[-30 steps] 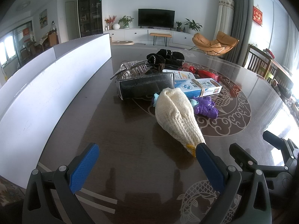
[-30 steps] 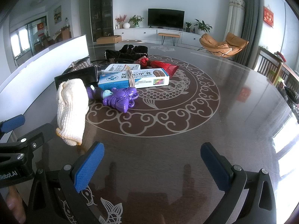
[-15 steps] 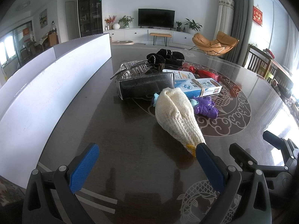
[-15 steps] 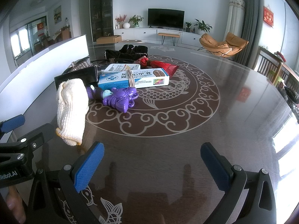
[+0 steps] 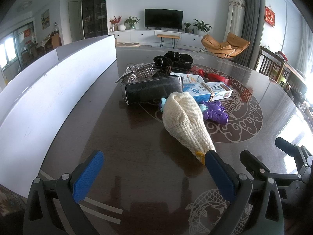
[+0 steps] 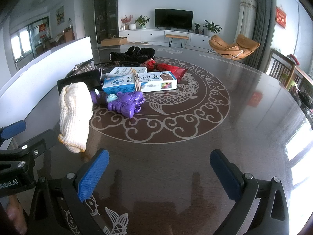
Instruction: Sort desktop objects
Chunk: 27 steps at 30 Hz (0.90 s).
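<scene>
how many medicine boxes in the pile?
2. The blue-and-white box with the rubber band lies at the front of the pile; the white box lies just behind it, partly covered. More may be hidden under the clutter.

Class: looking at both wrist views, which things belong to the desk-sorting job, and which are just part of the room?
Belong to the job:
cream knitted glove
purple toy
blue-and-white medicine box
black case
red tassel
left tongs, open
right tongs, open

Just lying about:
television
orange lounge chair
potted plants
</scene>
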Motion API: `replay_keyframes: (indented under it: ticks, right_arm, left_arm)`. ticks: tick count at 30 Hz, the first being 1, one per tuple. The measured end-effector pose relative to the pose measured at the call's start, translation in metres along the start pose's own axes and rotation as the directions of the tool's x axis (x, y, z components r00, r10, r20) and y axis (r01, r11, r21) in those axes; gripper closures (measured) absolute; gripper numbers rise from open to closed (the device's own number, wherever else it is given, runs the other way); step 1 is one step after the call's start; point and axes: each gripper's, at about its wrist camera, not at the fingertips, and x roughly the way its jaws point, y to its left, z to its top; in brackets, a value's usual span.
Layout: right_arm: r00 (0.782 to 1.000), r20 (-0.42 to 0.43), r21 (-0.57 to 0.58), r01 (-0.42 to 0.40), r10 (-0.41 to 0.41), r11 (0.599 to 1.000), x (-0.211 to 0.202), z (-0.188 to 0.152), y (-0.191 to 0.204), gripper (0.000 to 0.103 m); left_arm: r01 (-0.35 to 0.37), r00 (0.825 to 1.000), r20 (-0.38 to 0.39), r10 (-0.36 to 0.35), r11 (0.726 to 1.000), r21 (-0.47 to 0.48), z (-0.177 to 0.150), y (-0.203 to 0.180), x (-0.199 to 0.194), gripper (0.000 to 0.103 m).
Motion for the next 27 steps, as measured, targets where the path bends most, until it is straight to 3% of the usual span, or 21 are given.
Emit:
replay_keyframes:
  ticks: [27]
  right_arm:
    - [1.000, -0.002, 0.000, -0.002, 0.002, 1.000, -0.0014, 0.0001, 0.0011, 0.000]
  left_arm:
    - [-0.014, 1.000, -0.012, 0.014, 0.999, -0.037, 0.0004, 0.0086, 0.0051, 0.000]
